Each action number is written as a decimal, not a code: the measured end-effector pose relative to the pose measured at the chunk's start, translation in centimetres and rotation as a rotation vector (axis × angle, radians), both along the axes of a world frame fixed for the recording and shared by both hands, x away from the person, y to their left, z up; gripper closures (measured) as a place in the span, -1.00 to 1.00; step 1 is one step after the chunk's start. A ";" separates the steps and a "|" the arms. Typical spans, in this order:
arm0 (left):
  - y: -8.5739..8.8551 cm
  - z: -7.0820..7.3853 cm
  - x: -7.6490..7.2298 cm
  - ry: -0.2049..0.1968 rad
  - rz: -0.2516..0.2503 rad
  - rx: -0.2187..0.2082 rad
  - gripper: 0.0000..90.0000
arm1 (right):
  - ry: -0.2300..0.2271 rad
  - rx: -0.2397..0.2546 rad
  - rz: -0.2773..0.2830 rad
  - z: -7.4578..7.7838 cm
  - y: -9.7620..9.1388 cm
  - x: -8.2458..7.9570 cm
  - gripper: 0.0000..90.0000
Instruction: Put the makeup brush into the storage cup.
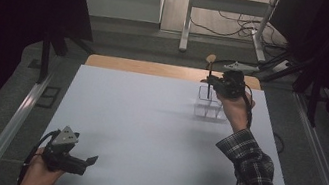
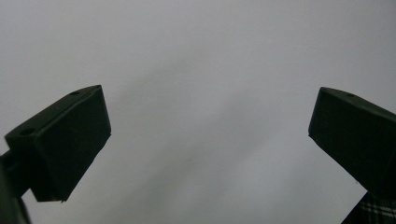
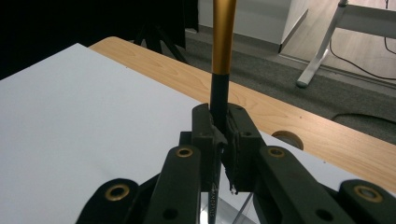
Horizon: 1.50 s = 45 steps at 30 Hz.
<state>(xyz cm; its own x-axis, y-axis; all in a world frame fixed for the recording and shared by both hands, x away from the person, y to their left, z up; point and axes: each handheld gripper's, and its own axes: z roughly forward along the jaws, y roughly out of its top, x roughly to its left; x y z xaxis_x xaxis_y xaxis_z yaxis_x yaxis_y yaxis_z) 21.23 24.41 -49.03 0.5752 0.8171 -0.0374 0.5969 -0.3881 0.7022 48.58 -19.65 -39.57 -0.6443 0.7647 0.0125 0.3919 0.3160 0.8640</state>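
A brush point(image 1: 210, 75) with a black handle, a gold ferrule point(image 3: 223, 37) and a tan head stands upright at the far right of the white table point(image 1: 147, 120). My right gripper point(image 1: 213, 84) is shut on its black handle point(image 3: 218, 95), jaws pressed to both sides point(image 3: 223, 135). The brush's lower end reaches down into a clear plastic compartment holder point(image 1: 210, 106), whose edge point(image 3: 245, 207) shows below the jaws. My left gripper point(image 1: 83, 164) rests near the front left corner of the table. Its fingers point(image 2: 65, 140) stand wide apart over bare white surface, so my left gripper point(image 2: 210, 126) is open with nothing between them.
A wooden tabletop strip point(image 1: 156, 69) runs along the far edge of the white sheet. Beyond it stand a white desk frame point(image 1: 187, 20) and loose cables point(image 1: 234, 25) on the floor. Metal rails point(image 1: 16, 118) run along both sides. A plaid sleeve point(image 1: 248, 182) crosses the right front.
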 end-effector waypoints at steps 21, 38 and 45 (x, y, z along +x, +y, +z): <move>0.0 0.0 0.0 0.000 0.000 0.001 -1.00 | 0.027 -0.023 0.002 -2.4 0.6 0.4 0.86; 0.0 0.0 0.0 0.004 0.000 0.002 -1.00 | 0.055 -0.037 -0.001 -4.4 0.5 0.5 0.85; 0.0 0.0 0.0 0.005 0.000 0.003 -1.00 | 0.063 -0.046 -0.004 -5.0 0.4 0.4 0.84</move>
